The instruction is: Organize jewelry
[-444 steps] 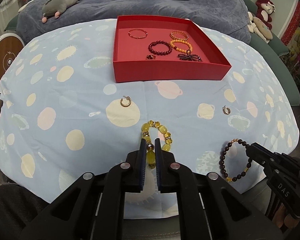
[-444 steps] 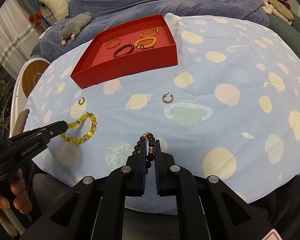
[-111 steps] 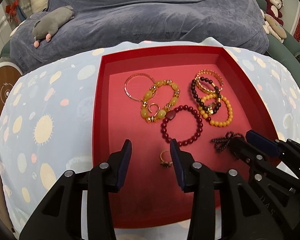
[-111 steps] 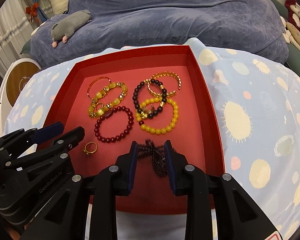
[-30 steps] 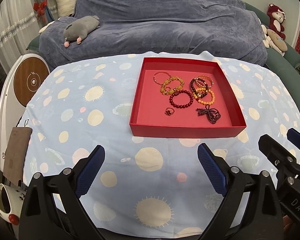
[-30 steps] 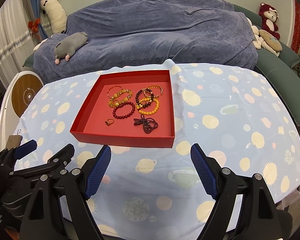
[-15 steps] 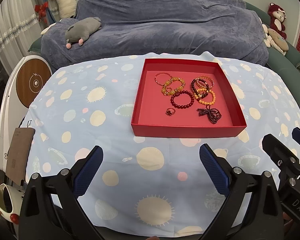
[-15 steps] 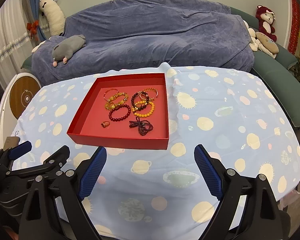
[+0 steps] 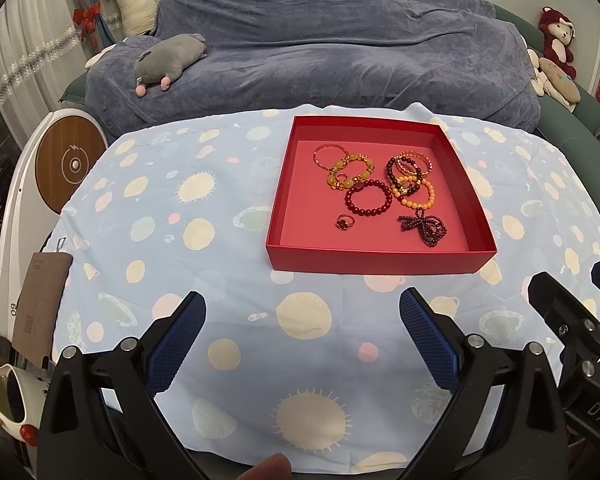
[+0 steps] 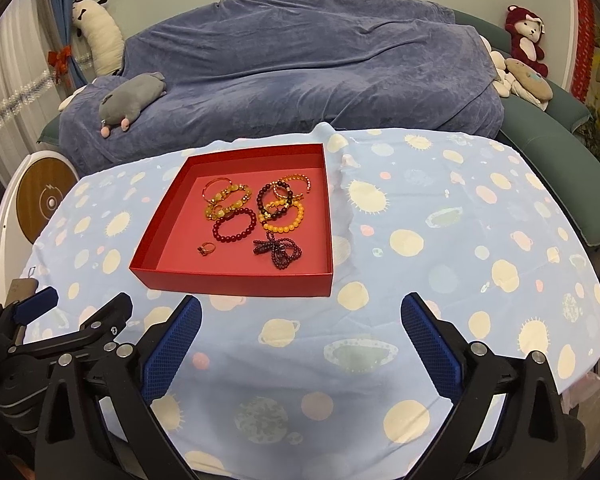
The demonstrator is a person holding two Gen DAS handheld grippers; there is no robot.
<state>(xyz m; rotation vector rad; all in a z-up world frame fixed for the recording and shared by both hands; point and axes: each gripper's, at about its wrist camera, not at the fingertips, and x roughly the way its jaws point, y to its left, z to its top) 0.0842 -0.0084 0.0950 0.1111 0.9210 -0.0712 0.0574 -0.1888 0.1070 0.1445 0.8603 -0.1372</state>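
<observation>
A red box (image 9: 376, 258) (image 10: 236, 282) stands on the blue patterned tablecloth (image 9: 220, 280) and holds several bracelets, among them a dark red bead bracelet (image 9: 368, 200) (image 10: 235, 226), a yellow bead bracelet (image 9: 350, 171), an orange bead bracelet (image 9: 416, 196), a dark bead string (image 9: 424, 228) (image 10: 278, 250) and a small ring (image 9: 345, 223) (image 10: 206, 249). My left gripper (image 9: 302, 306) is wide open and empty, well in front of the box. My right gripper (image 10: 300, 308) is also wide open and empty, just in front of the box.
A sofa under a blue-grey cover (image 9: 320, 60) lies behind the table, with a grey plush toy (image 9: 168, 58) on it. A round wooden-faced device (image 9: 70, 166) stands at the left. A brown pouch (image 9: 40, 300) hangs at the table's left edge.
Both grippers have drawn back slightly further from the box and stay wide open. The jewelry in the box has not moved.
</observation>
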